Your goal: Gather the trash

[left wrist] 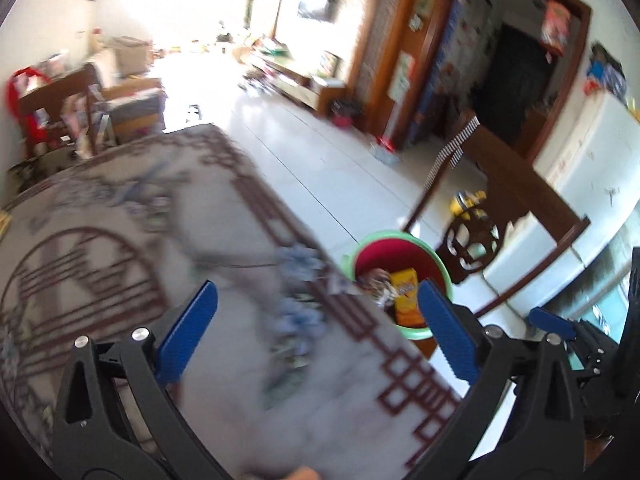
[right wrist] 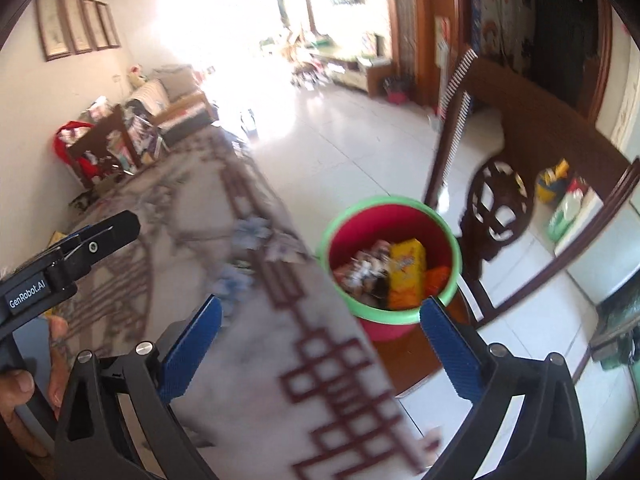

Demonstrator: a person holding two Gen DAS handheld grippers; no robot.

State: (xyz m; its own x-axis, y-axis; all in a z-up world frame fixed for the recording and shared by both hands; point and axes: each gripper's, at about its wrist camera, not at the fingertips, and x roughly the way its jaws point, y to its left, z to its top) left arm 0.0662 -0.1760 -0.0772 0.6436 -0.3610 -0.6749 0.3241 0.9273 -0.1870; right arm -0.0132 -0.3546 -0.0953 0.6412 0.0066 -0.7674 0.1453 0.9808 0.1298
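Left wrist view: the left gripper, jaws spread wide and empty, hangs over a patterned desk cloth. Beyond the desk edge stands a green-rimmed red bucket holding a yellow snack packet and other wrappers.

Right wrist view: the right gripper, likewise spread and empty, faces the bucket, which rests on a wooden chair.

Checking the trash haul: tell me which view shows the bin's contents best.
Right wrist view. The bin is seen whole, with the yellow packet and wrappers inside. In the left wrist view the table edge and a blue finger cover part of it.
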